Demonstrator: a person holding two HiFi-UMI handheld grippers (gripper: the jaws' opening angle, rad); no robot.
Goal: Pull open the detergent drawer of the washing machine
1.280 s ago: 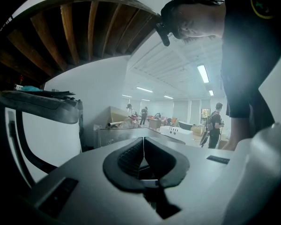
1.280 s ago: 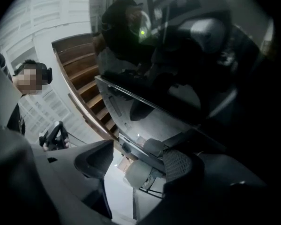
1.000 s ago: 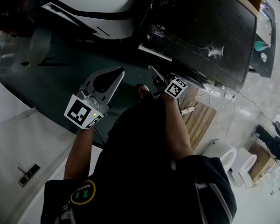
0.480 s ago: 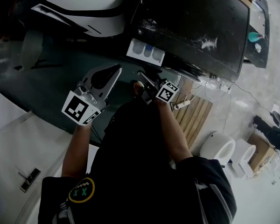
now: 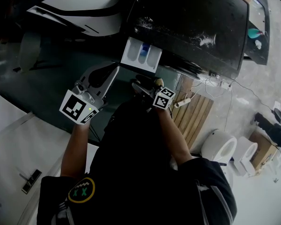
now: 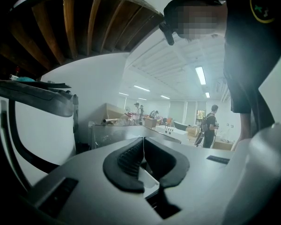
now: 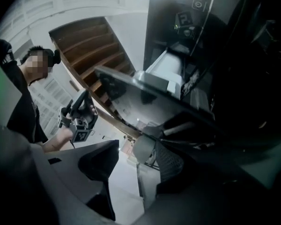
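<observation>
The white detergent drawer (image 5: 140, 54) sticks out of the black washing machine (image 5: 196, 18), with blue inserts showing in its compartments. My right gripper (image 5: 136, 84) is at the drawer's dark front panel (image 7: 145, 93), just below the white drawer body (image 7: 166, 71). Its jaws (image 7: 131, 151) are closing. The panel's lower edge lies against the meshed right finger (image 7: 171, 161). The left finger (image 7: 100, 161) stands clear, with a bright gap beside it. My left gripper (image 5: 116, 68) hovers left of the drawer, its pads (image 6: 126, 156) closed together on nothing.
A wooden slatted pallet (image 5: 196, 118) and a power strip with cables (image 5: 185, 106) lie right of the machine. White buckets (image 5: 220, 151) stand on the floor farther right. A white panel (image 5: 18, 144) lies at the left. Several people (image 6: 209, 125) stand far off.
The drawer has slid out of the machine toward me, from nearly closed to well out. My right gripper came back with it. The left gripper has hardly moved.
</observation>
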